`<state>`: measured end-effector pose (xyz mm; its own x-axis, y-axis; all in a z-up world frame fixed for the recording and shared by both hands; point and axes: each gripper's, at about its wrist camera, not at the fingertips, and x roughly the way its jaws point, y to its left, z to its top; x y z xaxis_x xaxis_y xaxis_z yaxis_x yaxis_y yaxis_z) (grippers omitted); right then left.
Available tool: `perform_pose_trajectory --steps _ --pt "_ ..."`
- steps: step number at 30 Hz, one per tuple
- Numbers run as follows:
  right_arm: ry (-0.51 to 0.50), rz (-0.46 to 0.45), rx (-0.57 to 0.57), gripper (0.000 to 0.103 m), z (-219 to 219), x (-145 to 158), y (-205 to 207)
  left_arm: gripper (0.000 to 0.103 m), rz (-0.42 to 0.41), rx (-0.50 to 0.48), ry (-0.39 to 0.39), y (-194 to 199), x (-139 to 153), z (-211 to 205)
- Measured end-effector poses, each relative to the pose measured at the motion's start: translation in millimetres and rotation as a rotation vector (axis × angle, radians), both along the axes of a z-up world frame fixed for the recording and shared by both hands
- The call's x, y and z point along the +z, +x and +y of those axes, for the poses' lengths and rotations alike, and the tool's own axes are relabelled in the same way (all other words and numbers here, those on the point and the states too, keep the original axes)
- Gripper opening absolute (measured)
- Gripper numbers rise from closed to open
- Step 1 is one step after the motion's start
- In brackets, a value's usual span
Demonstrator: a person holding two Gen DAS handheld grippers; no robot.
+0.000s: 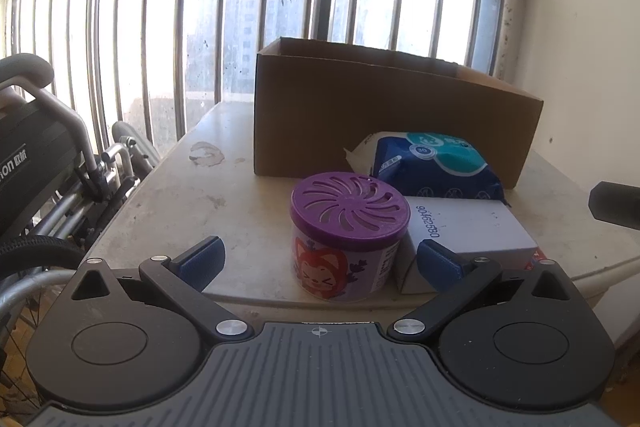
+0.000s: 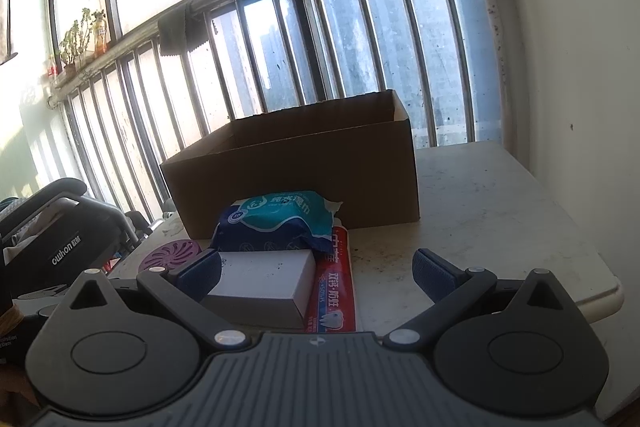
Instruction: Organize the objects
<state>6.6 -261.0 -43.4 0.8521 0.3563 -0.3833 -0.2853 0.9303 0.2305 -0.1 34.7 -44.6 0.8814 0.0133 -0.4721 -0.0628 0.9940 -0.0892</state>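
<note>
Left view, nearest: left hand-held gripper (image 1: 320, 259), both blue-padded fingers spread wide, nothing between the pads.
Left view, count: one purple-lidded air freshener tub (image 1: 349, 239), one white carton (image 1: 472, 233), one blue wet-wipe pack (image 1: 434, 163), one open cardboard box (image 1: 384, 111).
Left view, layout: tub stands upright at the near table edge, straight ahead of the open fingers and a little right of centre; white carton just beside it on the right, behind the right pad; wipe pack behind both, against the box's front wall.
Left view, surface and room: pale stained table (image 1: 184, 187); barred window railing (image 1: 248, 11) behind; folded wheelchair (image 1: 60, 163) off the left edge; white wall on the right.
Right view, nearest: right hand-held gripper (image 2: 318, 273), fingers spread apart, holding nothing.
Right view, count: one white carton (image 2: 264, 281), one red toothpaste box (image 2: 334, 291), one wet-wipe pack (image 2: 276, 223), one cardboard box (image 2: 304, 167), one purple lid (image 2: 172, 255).
Right view, layout: carton lies behind the left pad; toothpaste box flush along its right side, between the fingers; wipe pack resting over their far ends; cardboard box behind.
Right view, surface and room: same table (image 2: 500, 219), bare on the right; potted plants (image 2: 78, 39) on the railing ledge.
</note>
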Motion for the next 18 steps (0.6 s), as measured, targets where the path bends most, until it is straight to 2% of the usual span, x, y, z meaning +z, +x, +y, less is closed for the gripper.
perform_pose_trajectory --steps 18 --pt "-0.001 -0.005 0.001 0.103 0.1 0.9 -2.5 0.103 0.008 -0.004 -0.023 0.2 -1.7 4.0"
